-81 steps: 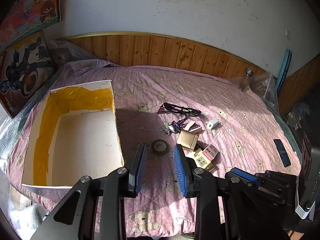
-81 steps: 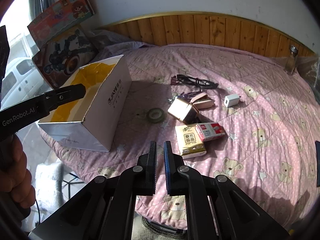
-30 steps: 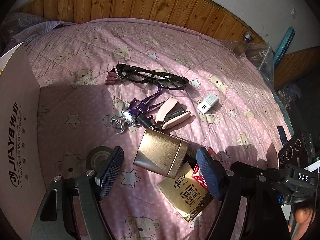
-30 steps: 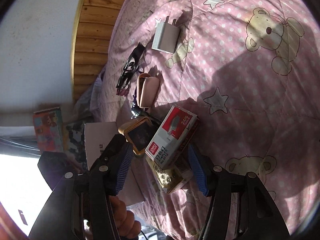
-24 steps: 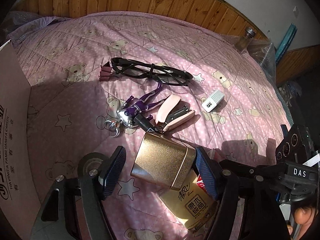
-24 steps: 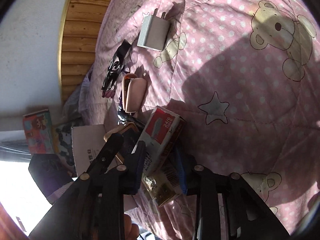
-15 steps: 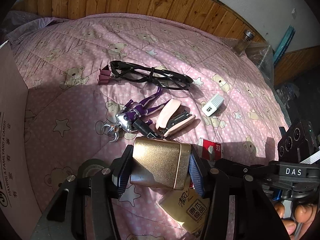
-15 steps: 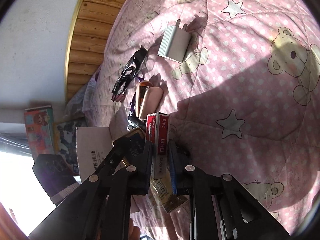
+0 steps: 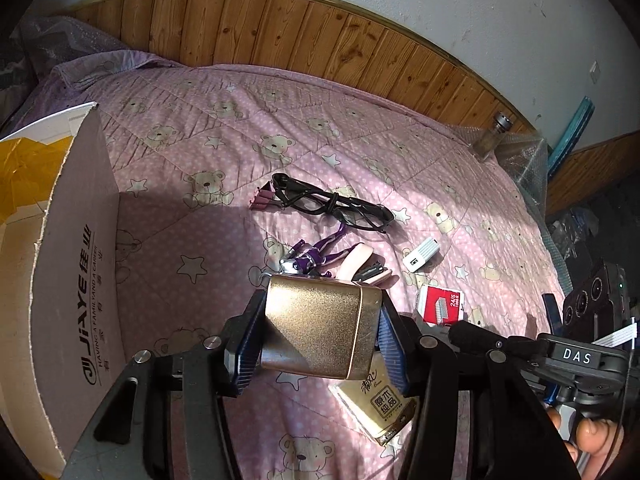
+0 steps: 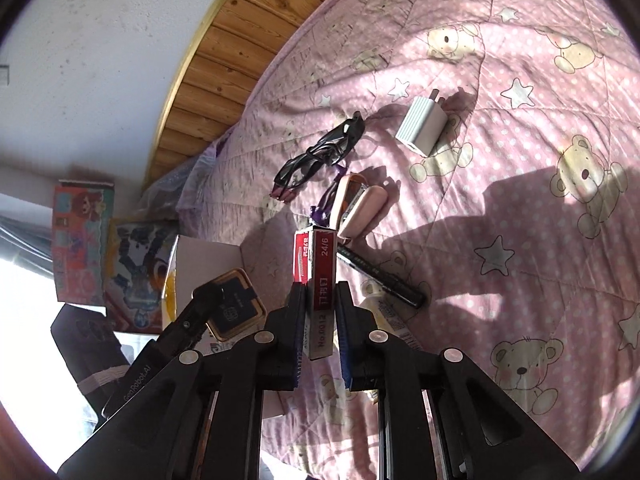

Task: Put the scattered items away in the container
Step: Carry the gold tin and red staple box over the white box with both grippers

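Both lifted now: gold tin clamped in left hand-held gripper, staple box in right hand-held gripper; cardboard box next.

matt gold metal tin, cloth quilt

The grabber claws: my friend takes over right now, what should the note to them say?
Left claw: shut on the gold tin, lifted off the pink quilt.
Right claw: shut on the red staple box.
The cardboard box sits at the left of the quilt; nothing shows inside it yet.
Still on the quilt: black glasses, purple keychain, pink stapler, white charger, black marker, tissue pack.
Probably next: carry both held things to the box, then fetch the rest.
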Tool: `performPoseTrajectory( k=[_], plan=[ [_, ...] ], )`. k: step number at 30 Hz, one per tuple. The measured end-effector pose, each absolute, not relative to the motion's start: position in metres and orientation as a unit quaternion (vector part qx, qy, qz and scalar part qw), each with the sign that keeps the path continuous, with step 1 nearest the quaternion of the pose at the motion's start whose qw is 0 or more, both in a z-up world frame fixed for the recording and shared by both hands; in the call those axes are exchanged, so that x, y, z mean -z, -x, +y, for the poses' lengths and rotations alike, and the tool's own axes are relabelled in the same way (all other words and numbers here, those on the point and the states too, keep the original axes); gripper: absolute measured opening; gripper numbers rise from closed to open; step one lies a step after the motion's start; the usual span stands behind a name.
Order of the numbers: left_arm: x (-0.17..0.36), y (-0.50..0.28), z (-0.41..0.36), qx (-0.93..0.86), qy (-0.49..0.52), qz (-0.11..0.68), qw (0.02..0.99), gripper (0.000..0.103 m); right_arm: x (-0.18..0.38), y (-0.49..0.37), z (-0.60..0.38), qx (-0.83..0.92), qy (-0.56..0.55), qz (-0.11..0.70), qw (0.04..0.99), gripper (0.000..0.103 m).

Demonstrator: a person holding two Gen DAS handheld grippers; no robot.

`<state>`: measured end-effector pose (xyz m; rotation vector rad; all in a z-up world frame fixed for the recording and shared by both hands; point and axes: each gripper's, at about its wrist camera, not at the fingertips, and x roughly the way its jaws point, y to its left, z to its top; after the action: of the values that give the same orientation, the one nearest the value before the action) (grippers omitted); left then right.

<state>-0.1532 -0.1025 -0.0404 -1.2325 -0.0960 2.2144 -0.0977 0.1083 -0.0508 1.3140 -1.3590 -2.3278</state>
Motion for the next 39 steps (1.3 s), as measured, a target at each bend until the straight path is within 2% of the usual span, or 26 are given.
performPoseTrajectory(
  k=[22, 39],
  plan=[
    [-0.038, 0.148, -0.203, -0.88, 0.401, -0.079, 0.24, 0.053, -0.032, 0.125, 0.018, 0.819, -0.423, -0.36, 0.145, 0.015],
    [-0.061, 0.163, -0.264, -0.898, 0.377, -0.104, 0.203, 0.053, -0.065, 0.161, -0.054, 0.823, -0.432, -0.308, 0.202, 0.015]
  ],
)
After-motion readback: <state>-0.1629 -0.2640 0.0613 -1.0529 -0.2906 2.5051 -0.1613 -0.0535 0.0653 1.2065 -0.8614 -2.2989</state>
